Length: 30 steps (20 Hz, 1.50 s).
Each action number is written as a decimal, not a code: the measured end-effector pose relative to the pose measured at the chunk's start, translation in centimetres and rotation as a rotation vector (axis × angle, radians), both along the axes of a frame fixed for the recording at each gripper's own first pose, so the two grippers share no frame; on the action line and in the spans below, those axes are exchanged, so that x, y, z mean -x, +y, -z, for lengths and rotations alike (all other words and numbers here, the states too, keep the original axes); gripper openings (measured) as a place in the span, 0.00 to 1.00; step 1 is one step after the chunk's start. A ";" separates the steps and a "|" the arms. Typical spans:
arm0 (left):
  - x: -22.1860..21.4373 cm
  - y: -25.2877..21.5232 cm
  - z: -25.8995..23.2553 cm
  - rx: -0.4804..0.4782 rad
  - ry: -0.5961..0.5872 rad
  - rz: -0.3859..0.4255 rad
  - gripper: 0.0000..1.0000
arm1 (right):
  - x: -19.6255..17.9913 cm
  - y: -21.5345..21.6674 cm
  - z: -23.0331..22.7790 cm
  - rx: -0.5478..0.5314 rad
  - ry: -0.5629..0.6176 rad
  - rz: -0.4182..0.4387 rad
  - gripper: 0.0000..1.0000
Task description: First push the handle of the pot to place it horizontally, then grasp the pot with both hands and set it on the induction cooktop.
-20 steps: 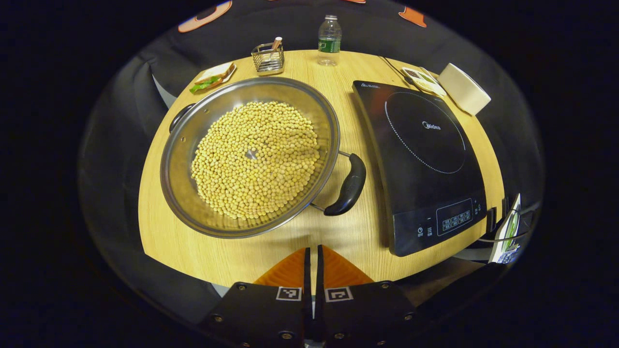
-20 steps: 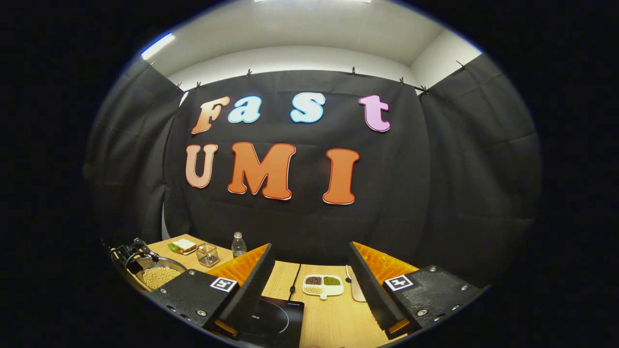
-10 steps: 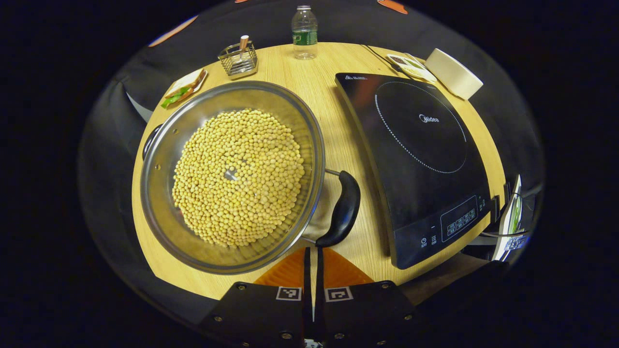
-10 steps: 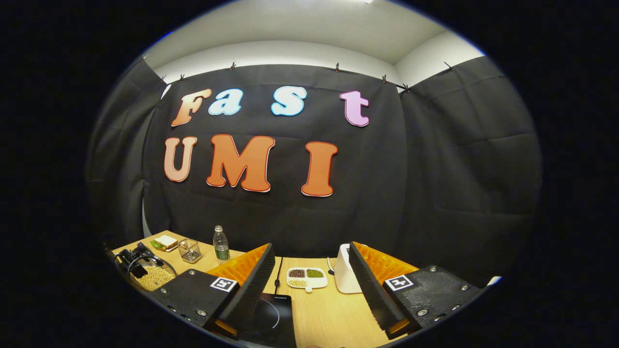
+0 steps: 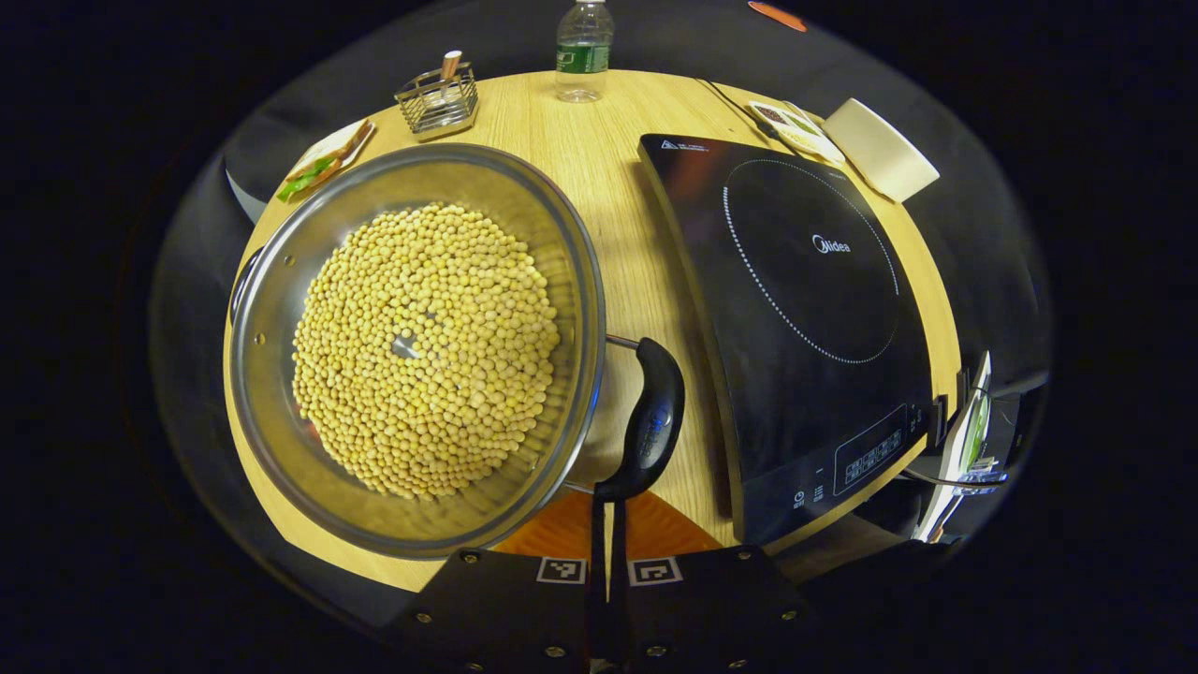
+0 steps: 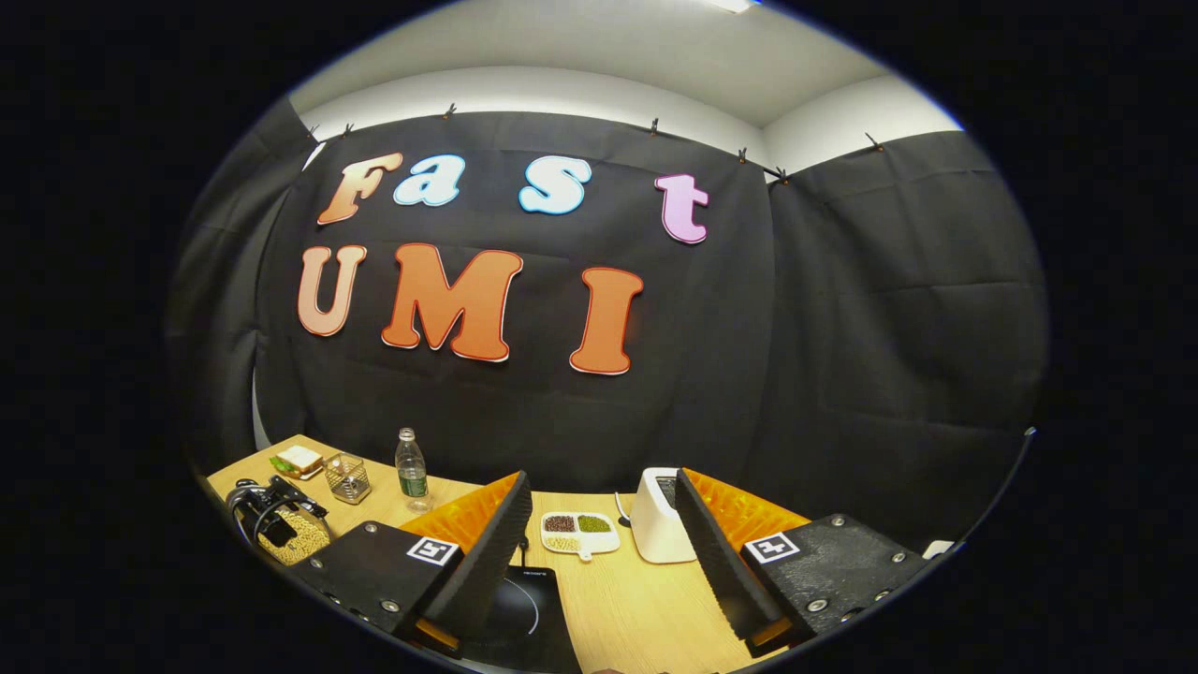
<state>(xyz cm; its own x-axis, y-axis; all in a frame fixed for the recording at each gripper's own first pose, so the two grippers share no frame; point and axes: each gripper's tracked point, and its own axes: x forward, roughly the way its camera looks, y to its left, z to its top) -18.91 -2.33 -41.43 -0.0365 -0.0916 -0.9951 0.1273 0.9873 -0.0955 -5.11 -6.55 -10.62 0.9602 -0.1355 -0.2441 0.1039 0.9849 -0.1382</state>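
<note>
A wide steel pot (image 5: pixel 281 309) full of yellow beans sits on the left of the wooden table. Its black side handle (image 5: pixel 649 426) points toward me, slanted, beside the black induction cooktop (image 5: pixel 805 300). My left gripper (image 5: pixel 606 510) is shut with nothing in it, its tips touching the near end of that handle. In the right gripper view, the right gripper (image 6: pixel 599 524) is open and held high over the table, with the cooktop (image 6: pixel 533 608) below it. The pot (image 6: pixel 290 534) and the other gripper (image 6: pixel 267 510) show at the far left there.
At the table's back stand a water bottle (image 5: pixel 581 47), a wire basket (image 5: pixel 437 94), a sandwich plate (image 5: pixel 323 164), a divided dish of beans (image 5: pixel 796 126) and a white box-like appliance (image 5: pixel 880 150). A cable (image 5: pixel 730 98) runs from the cooktop's rear.
My left gripper moved forward and down until its shut tips met the pot handle. The right gripper swung rightward, bringing the white appliance into its view.
</note>
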 end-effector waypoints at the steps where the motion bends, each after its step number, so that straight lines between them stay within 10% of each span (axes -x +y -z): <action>1: -0.2 0.0 0.1 0.003 -0.001 0.006 0.01 | -0.2 0.3 0.0 -0.001 0.004 -0.005 0.95; 30: -11.3 -2.7 -0.4 0.122 -0.141 -0.077 0.02 | -0.9 6.4 3.8 -0.026 0.141 -0.101 0.95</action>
<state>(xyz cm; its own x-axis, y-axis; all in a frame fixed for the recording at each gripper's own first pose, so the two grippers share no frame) -7.64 -5.02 -41.02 0.1139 -0.2085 -0.9714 0.0719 0.9769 -0.2013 -4.22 -0.16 -14.40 0.9248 -0.0322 -0.3791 -0.0143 0.9928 -0.1193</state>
